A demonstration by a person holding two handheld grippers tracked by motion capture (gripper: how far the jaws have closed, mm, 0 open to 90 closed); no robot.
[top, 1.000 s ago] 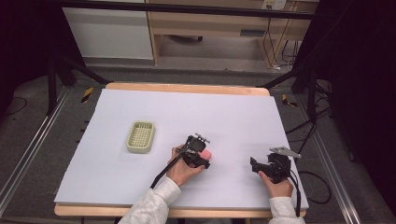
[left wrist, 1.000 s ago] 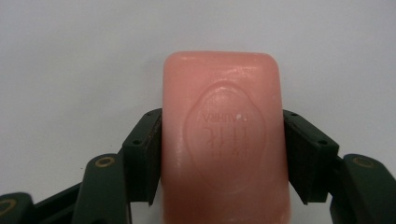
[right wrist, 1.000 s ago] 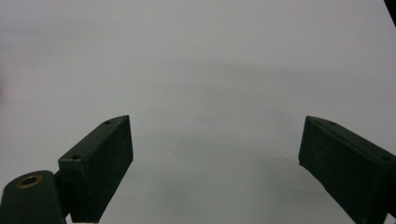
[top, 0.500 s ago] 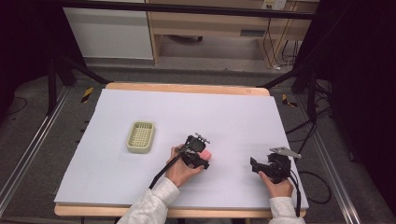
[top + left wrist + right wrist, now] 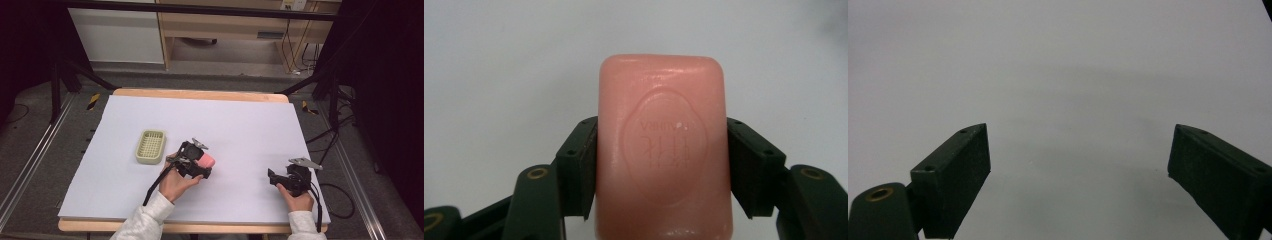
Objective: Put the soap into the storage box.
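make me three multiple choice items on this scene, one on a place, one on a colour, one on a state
1. Where is the soap dish relative to the left hand-held gripper?
A. to its left
B. to its right
C. under it

2. What colour is the soap bar?
A. blue
B. pink
C. white

3. How is the right hand-held gripper?
A. shut on the soap
B. shut on the dish
C. open, holding nothing

Key: 1 A, the high view shows the dish left of that gripper; 2 B, pink between the jaws; 3 C, its jaws stand wide apart over the bare table cover.

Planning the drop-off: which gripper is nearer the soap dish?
Left. The left gripper, shut on the pink soap bar, sits just right of the soap dish. The right gripper is open, far off by the table's right edge.
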